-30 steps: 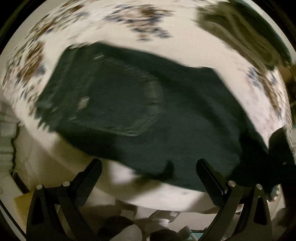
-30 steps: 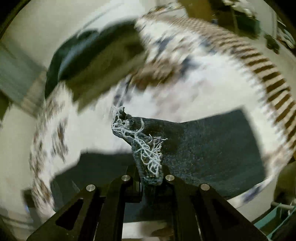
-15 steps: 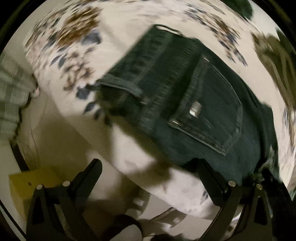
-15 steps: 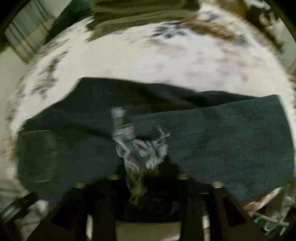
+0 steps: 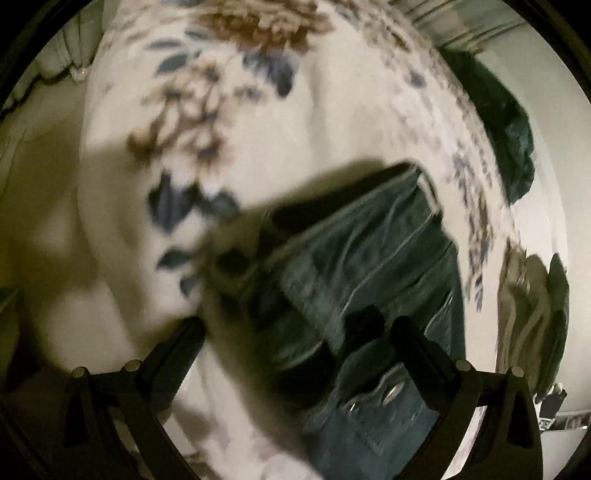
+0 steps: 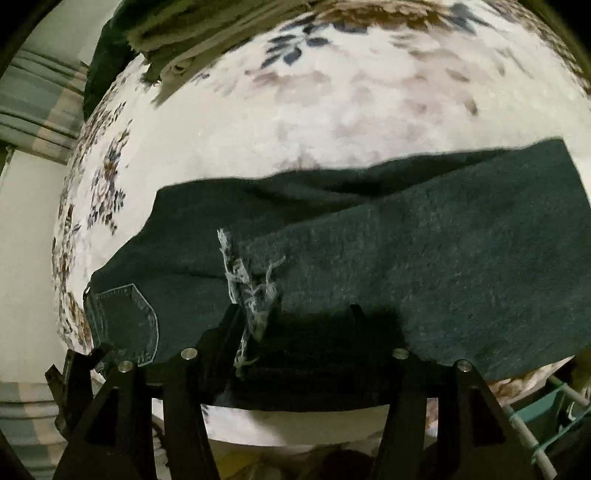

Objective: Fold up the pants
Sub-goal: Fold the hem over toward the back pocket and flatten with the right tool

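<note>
Dark denim pants (image 6: 369, 258) spread flat across the floral bedspread (image 6: 332, 103), one leg doubled back over the other, frayed hem (image 6: 251, 284) landing near the back pocket (image 6: 125, 321). Right gripper (image 6: 291, 321) right at that frayed hem, fingers (image 6: 229, 328) spread apart around it, not pinching anything. Left gripper (image 5: 295, 332) up by the waistband end (image 5: 369, 258), fingers (image 5: 417, 343) wide apart too, one lying over the denim; pretty blurry there. Olive folded clothes (image 6: 207, 33) beyond the pants, far side of the bed. Green wire basket (image 6: 546, 417) below the bed edge.
</note>
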Tool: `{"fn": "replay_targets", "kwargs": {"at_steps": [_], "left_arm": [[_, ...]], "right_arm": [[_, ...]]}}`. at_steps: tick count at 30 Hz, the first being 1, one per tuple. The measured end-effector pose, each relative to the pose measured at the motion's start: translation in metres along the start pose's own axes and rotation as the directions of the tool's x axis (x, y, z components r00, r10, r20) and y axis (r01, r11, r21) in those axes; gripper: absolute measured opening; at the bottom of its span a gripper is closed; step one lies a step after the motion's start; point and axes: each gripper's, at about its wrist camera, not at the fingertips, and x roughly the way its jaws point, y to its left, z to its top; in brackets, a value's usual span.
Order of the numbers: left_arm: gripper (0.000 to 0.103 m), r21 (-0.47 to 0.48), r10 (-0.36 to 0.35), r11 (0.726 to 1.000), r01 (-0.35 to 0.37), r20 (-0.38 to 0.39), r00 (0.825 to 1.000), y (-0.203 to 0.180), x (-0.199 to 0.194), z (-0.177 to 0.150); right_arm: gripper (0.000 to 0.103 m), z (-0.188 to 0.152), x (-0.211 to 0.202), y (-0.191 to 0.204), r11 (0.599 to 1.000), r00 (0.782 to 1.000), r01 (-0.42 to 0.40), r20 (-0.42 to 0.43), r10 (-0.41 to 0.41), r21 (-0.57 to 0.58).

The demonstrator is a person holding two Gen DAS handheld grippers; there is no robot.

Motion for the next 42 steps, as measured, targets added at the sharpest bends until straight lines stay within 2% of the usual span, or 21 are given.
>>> {"fn": "replay_targets", "kwargs": {"at_steps": [1, 2, 3, 4, 5, 6, 8, 11, 20, 24, 26, 28, 30, 32, 34, 36, 37, 38, 42], "left_arm": [[0.087, 0.001, -0.027, 1.0, 0.027, 0.018, 0.999, -0.004, -0.001, 0.006], [0.064, 0.006, -0.041, 0.999, 0.041, 0.028, 0.999, -0.006, 0.004, 0.009], [0.057, 0.007, -0.017, 1.0, 0.017, 0.029, 0.999, -0.008, 0.009, 0.012], [0.055, -0.004, -0.016, 1.0, 0.016, 0.031, 0.999, -0.007, 0.012, 0.015], [0.046, -0.02, -0.024, 0.999, 0.025, 0.041, 0.999, -0.006, 0.015, 0.016], [0.041, -0.02, -0.023, 1.0, 0.024, 0.05, 0.998, -0.007, 0.016, 0.017], [0.03, 0.016, -0.023, 1.0, 0.022, 0.071, 0.997, -0.012, 0.009, 0.015], [0.025, 0.098, -0.003, 0.995, -0.009, 0.12, 0.993, -0.021, -0.014, 0.009], [0.023, 0.223, -0.005, 0.974, -0.048, 0.23, 0.973, -0.066, -0.076, -0.013], [0.024, 0.191, -0.012, 0.981, -0.03, 0.216, 0.976, -0.063, -0.085, -0.01], [0.025, 0.168, -0.013, 0.986, -0.019, 0.19, 0.982, -0.053, -0.077, -0.007], [0.027, 0.105, -0.019, 0.994, 0.005, 0.132, 0.991, -0.033, -0.064, -0.003], [0.028, -0.026, -0.054, 0.998, 0.056, 0.063, 0.997, -0.007, -0.055, -0.004], [0.026, -0.099, -0.089, 0.991, 0.094, 0.053, 0.995, 0.011, -0.062, -0.015], [0.027, -0.115, -0.087, 0.989, 0.093, 0.051, 0.995, 0.018, -0.071, -0.027], [0.033, -0.138, -0.126, 0.982, 0.131, 0.045, 0.991, 0.019, -0.076, -0.042], [0.04, -0.132, -0.136, 0.981, 0.139, 0.035, 0.99, 0.017, -0.073, -0.048], [0.044, -0.121, -0.133, 0.984, 0.134, 0.023, 0.991, 0.014, -0.068, -0.051], [0.044, -0.093, -0.115, 0.99, 0.109, -0.062, 0.991, 0.002, -0.025, -0.057]], "right_arm": [[0.059, 0.002, -0.002, 0.002, 1.0, 1.0, 0.001, 0.003, -0.001, -0.004], [0.059, 0.004, -0.003, 0.002, 1.0, 1.0, 0.002, 0.005, -0.002, -0.006], [0.059, 0.005, -0.007, 0.001, 1.0, 1.0, 0.007, 0.005, -0.007, -0.006], [0.059, 0.005, -0.007, 0.002, 1.0, 1.0, 0.009, 0.004, -0.009, -0.008], [0.059, 0.005, -0.007, 0.003, 1.0, 1.0, 0.012, 0.002, -0.012, -0.012], [0.059, 0.005, -0.007, 0.004, 1.0, 1.0, 0.012, -0.001, -0.012, -0.018], [0.059, 0.003, -0.006, 0.007, 0.999, 1.0, 0.016, -0.006, -0.016, -0.034], [0.059, 0.001, -0.007, 0.006, 0.999, 1.0, 0.024, -0.006, -0.024, -0.044], [0.059, -0.008, -0.019, -0.039, 0.999, 1.0, 0.009, -0.013, -0.009, 0.039], [0.059, -0.001, -0.033, -0.058, 0.998, 1.0, -0.007, -0.008, 0.007, 0.062], [0.059, 0.004, -0.042, -0.065, 0.998, 1.0, -0.015, -0.006, 0.016, 0.06], [0.059, 0.008, -0.047, -0.069, 0.999, 1.0, -0.012, -0.01, 0.012, 0.05], [0.059, 0.013, -0.053, -0.072, 0.999, 1.0, -0.015, -0.009, 0.015, 0.037], [0.059, 0.016, -0.055, -0.074, 0.999, 1.0, -0.014, -0.009, 0.014, 0.031], [0.059, 0.018, -0.055, -0.077, 0.999, 1.0, -0.013, -0.014, 0.014, 0.038], [0.059, 0.017, -0.052, -0.077, 0.999, 0.999, -0.018, -0.028, 0.019, 0.047], [0.059, 0.016, -0.049, -0.074, 0.999, 0.999, -0.016, -0.033, 0.017, 0.049], [0.059, 0.015, -0.047, -0.073, 0.999, 0.999, -0.015, -0.042, 0.017, 0.047], [0.059, 0.011, -0.041, -0.056, 1.0, 0.998, -0.02, -0.054, 0.021, 0.01]]}}
